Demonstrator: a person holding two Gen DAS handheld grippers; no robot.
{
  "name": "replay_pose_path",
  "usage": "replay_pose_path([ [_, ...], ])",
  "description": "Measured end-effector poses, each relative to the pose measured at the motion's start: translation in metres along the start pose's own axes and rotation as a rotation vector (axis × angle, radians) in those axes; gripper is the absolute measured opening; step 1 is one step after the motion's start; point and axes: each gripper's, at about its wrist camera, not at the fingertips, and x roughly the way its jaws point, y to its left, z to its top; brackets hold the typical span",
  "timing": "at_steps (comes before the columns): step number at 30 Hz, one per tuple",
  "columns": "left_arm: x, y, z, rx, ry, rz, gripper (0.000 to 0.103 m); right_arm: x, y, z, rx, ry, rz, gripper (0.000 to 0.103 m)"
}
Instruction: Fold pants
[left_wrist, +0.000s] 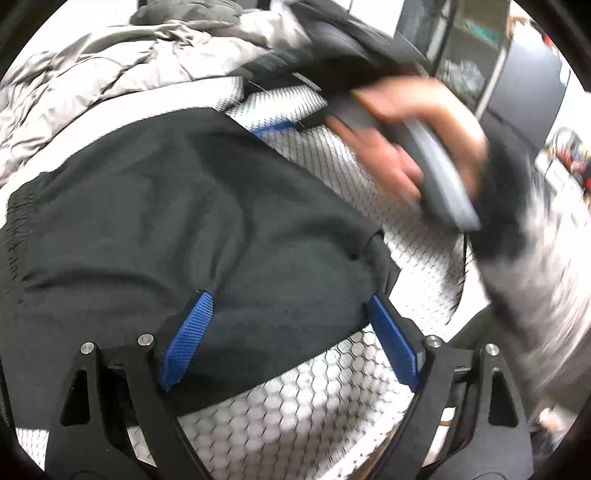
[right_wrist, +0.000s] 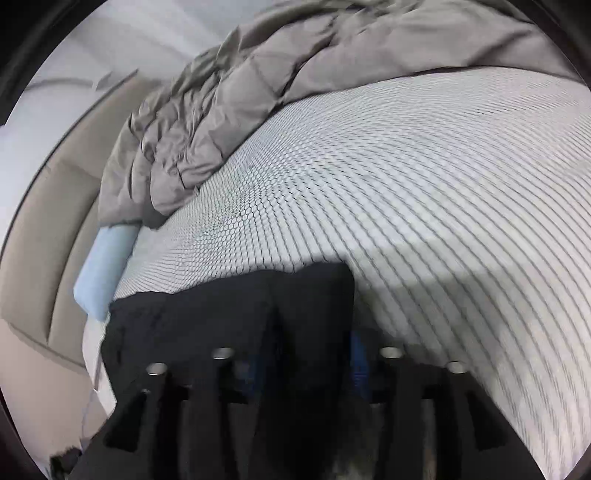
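Note:
Black pants (left_wrist: 192, 229) lie on a white bed cover with a hexagon print (left_wrist: 295, 413). My left gripper (left_wrist: 291, 317) is open, its blue pads (left_wrist: 188, 339) spread wide over the pants' near edge. The person's hand with the right gripper (left_wrist: 417, 147) shows blurred at the upper right of the left wrist view. In the right wrist view my right gripper (right_wrist: 310, 354) is shut on a fold of the black pants (right_wrist: 229, 317), which drapes over the fingers and hides the tips.
A crumpled grey quilt (right_wrist: 229, 122) lies at the far side of the bed, also in the left wrist view (left_wrist: 110, 74). A light blue pillow (right_wrist: 103, 266) sits by the beige headboard (right_wrist: 48, 229). Shelves (left_wrist: 472, 48) stand beyond the bed.

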Motion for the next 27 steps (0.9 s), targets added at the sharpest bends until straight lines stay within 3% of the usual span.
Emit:
replay_pose_path([
  [3,-0.041,0.030,0.004,-0.090,-0.101,-0.023,0.085,-0.025,-0.010,-0.050,0.039,0.039,0.055,0.050],
  [5,-0.070,0.062,0.003,-0.165,-0.182,0.024,0.085,-0.020,-0.003,-0.066,0.017,0.070,0.081,0.050],
  [7,-0.087,0.095,0.001,-0.242,-0.231,0.087,0.085,-0.008,0.008,-0.066,-0.015,0.086,0.075,0.029],
  [9,-0.103,0.131,-0.006,-0.341,-0.274,0.145,0.085,0.003,0.019,-0.059,-0.054,0.091,0.061,0.016],
  [13,-0.127,0.197,-0.031,-0.504,-0.313,0.223,0.085,0.002,0.030,-0.028,-0.160,0.014,-0.027,0.015],
  [15,-0.127,0.218,-0.041,-0.552,-0.299,0.238,0.085,0.006,0.029,-0.023,-0.198,0.034,-0.152,0.026],
  [16,-0.126,0.226,-0.044,-0.568,-0.282,0.233,0.085,0.005,0.029,-0.024,-0.198,0.045,-0.172,0.029],
  [20,-0.103,0.240,-0.040,-0.557,-0.223,0.172,0.082,-0.030,0.051,-0.046,-0.284,-0.060,-0.253,0.038],
  [22,-0.079,0.233,-0.030,-0.517,-0.172,0.129,0.079,-0.042,0.069,-0.063,-0.334,-0.100,-0.220,0.047],
  [25,-0.046,0.222,-0.028,-0.484,-0.074,0.141,0.068,-0.031,0.102,-0.083,-0.420,-0.090,-0.163,0.047],
  [27,-0.036,0.211,-0.029,-0.489,-0.059,0.167,0.063,-0.009,0.122,-0.096,-0.477,-0.040,-0.121,0.047],
])
